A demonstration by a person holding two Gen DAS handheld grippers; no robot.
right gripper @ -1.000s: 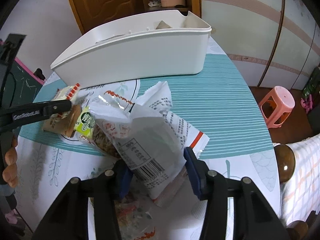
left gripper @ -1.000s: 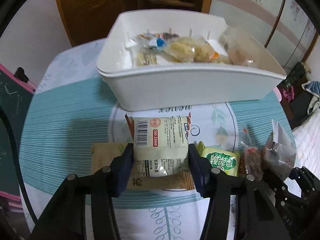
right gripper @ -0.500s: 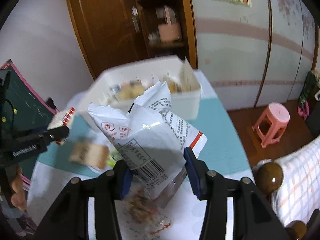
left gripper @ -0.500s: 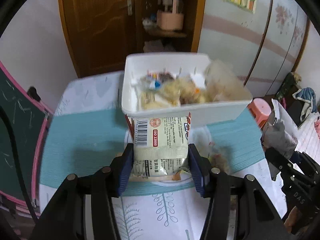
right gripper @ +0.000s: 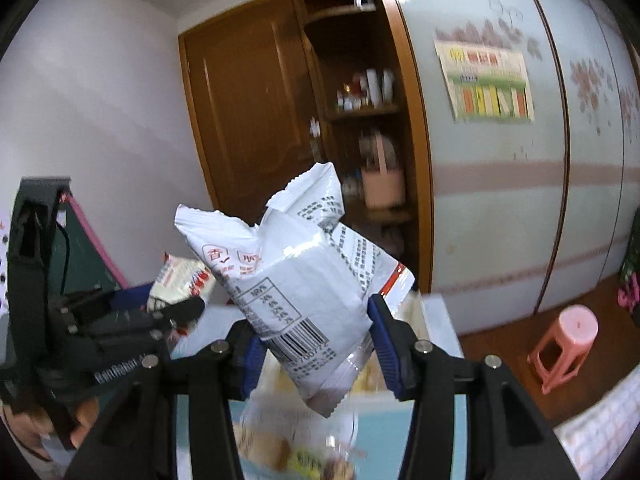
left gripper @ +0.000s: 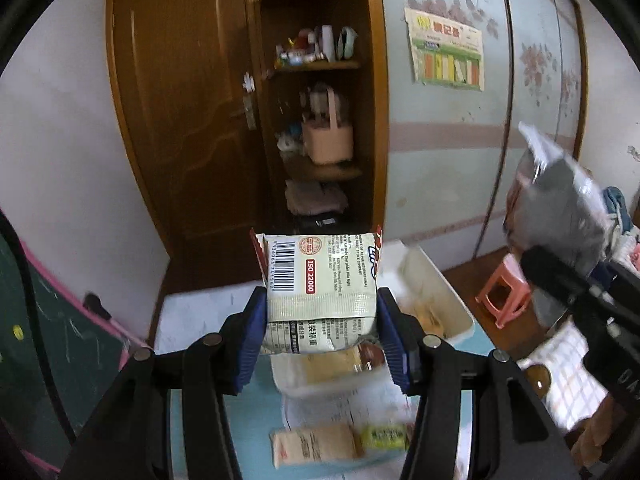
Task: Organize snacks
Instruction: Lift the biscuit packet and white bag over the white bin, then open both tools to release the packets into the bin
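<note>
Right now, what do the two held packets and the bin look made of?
Cream packet: glossy plastic film, crimped seam, creases.
White bag: thin printed plastic film, crinkled, shiny highlights.
Bin: smooth white rigid plastic, probably; blurred.

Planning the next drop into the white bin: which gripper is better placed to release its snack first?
Probably the left. Its gripper holds the cream packet directly over the white bin. In the right view, the white bag hides most of the bin, so its alignment is unclear.
</note>
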